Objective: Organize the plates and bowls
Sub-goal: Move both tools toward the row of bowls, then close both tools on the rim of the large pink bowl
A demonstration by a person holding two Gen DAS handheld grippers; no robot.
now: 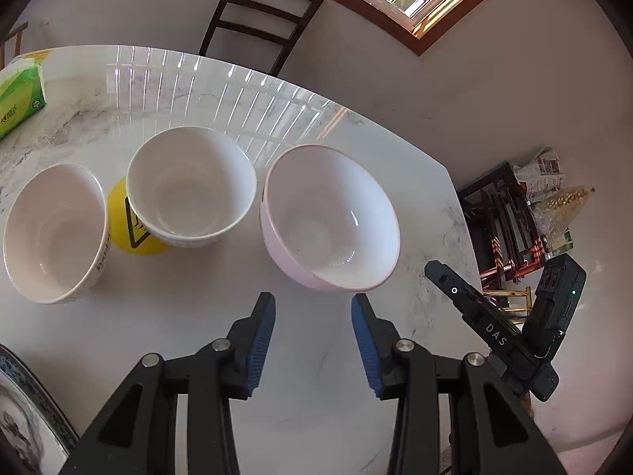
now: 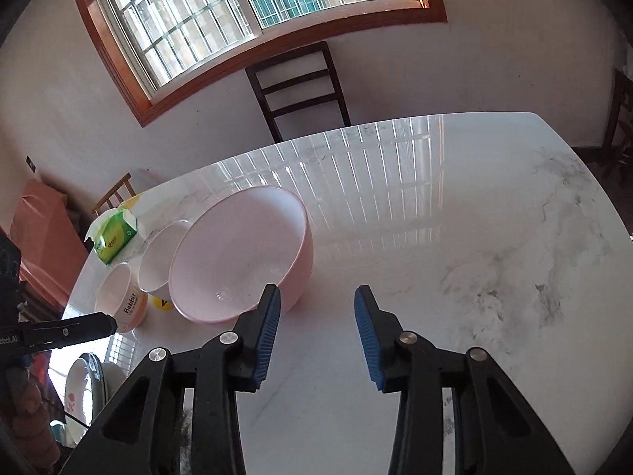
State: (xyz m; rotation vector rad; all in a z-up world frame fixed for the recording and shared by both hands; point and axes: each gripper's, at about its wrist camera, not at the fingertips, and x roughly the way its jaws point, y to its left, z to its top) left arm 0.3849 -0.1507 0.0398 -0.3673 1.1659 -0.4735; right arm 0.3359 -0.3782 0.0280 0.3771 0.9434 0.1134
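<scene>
Your left gripper (image 1: 313, 303) hangs over the marble tabletop (image 1: 324, 376) with its blue pads apart and nothing between them; the bare stone shows through the gap. Just above it in the left wrist view, three bowls stand upright in a row across the middle of the frame: a pink bowl (image 1: 330, 217) nearest the pads, a white bowl (image 1: 192, 186) to its left, and a printed bowl (image 1: 55, 233) further left. A yellow sticker (image 1: 122, 225) lies on the tabletop between the printed bowl and the white bowl, partly hidden by the white one. A green tissue pack (image 1: 19, 95) sits at the upper left edge, and the rim of a patterned plate (image 1: 23, 399) shows at the lower left. Your right gripper (image 2: 317, 297) also stands with its pads apart and empty; in the right wrist view the pink bowl sits just left of its left pad, the other two bowls lining up behind it toward the left. At the lower left of that view more plates (image 2: 85, 384) are stacked, partly cut off. A dark chair (image 2: 298, 87) stands beyond the tabletop under the window (image 2: 245, 12).
</scene>
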